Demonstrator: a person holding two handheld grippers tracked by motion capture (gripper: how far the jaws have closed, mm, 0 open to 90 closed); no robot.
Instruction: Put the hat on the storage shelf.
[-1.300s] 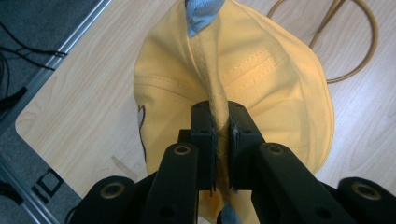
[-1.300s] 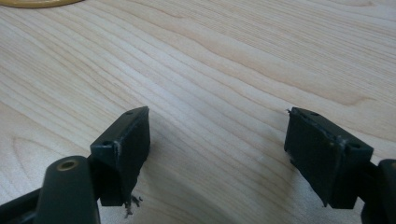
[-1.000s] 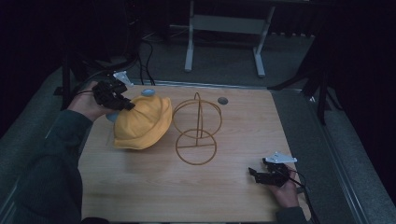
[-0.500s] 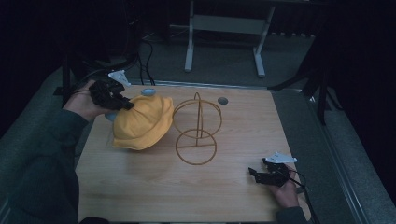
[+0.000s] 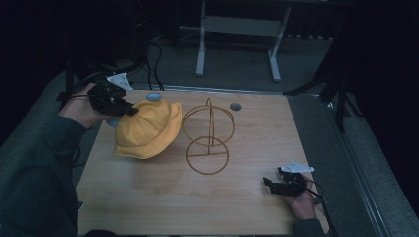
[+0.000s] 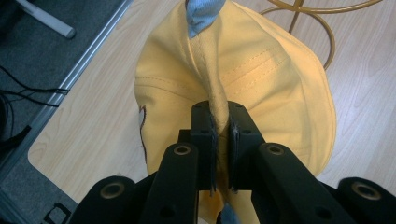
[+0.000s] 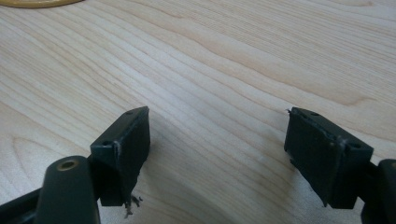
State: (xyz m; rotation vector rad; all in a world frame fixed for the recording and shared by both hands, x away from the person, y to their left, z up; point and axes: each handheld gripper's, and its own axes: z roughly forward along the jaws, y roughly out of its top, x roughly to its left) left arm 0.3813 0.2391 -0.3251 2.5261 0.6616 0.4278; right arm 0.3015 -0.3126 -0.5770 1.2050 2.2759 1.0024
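Left gripper [image 5: 129, 110] clamped on fold of soft yellow fabric bucket hat [image 5: 147, 129], pinched near crown; probably so hat hangs from one point and can be carried. Hat at table's left part, brim low on light wooden table [image 5: 148, 197], just beside golden wire ring stand [image 5: 207, 136]; likely meant for it. Right gripper [image 5: 271, 184] rests near right front corner, jaws wide apart, holding nothing, out of way.

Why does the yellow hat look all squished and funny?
The left tool is pinching a fold of the soft yellow cloth hat, so the fabric bunches into a ridge and the hat hangs crumpled beside the gold wire stand, not on it. The right tool rests open on the wooden table.
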